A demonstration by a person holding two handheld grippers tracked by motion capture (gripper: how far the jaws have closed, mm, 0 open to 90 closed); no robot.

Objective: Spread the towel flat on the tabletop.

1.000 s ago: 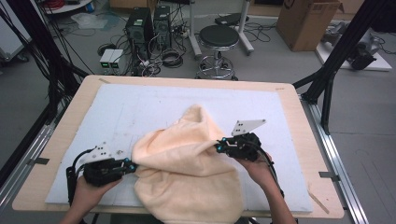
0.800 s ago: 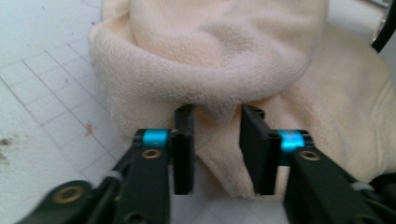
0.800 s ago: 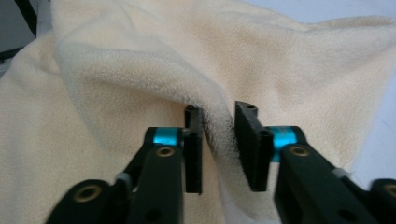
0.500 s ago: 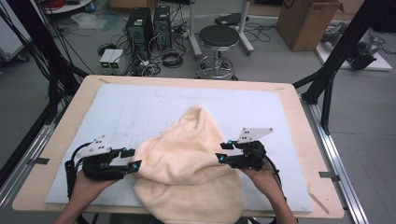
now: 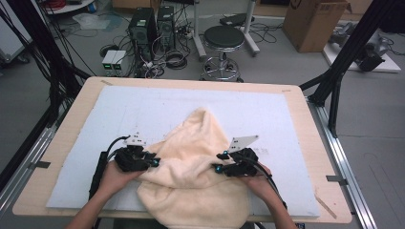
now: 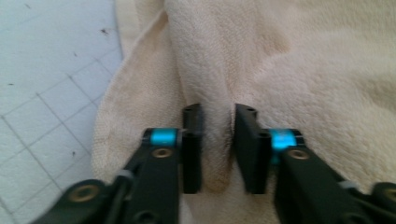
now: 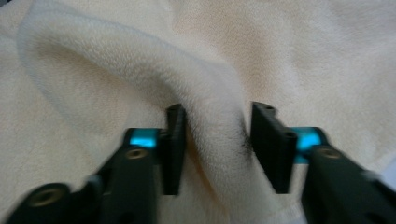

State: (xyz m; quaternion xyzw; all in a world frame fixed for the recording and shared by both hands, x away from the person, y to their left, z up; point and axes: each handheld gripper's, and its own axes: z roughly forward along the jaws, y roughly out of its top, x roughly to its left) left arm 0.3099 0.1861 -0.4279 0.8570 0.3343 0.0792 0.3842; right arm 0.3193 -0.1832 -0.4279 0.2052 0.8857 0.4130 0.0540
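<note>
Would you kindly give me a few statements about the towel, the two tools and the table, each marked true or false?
1. A cream-coloured fluffy towel lies bunched on the white gridded mat. True.
2. The left tool has a fold of the towel between its jaws. True.
3. The right tool rests on bare mat, away from the towel. False: a thick ridge of towel runs between its jaws.
4. The towel is spread flat and covers the whole mat. False: it is heaped near the person's edge, and much of the mat is bare.
5. A round black stool stands on the floor beyond the table. True.
</note>
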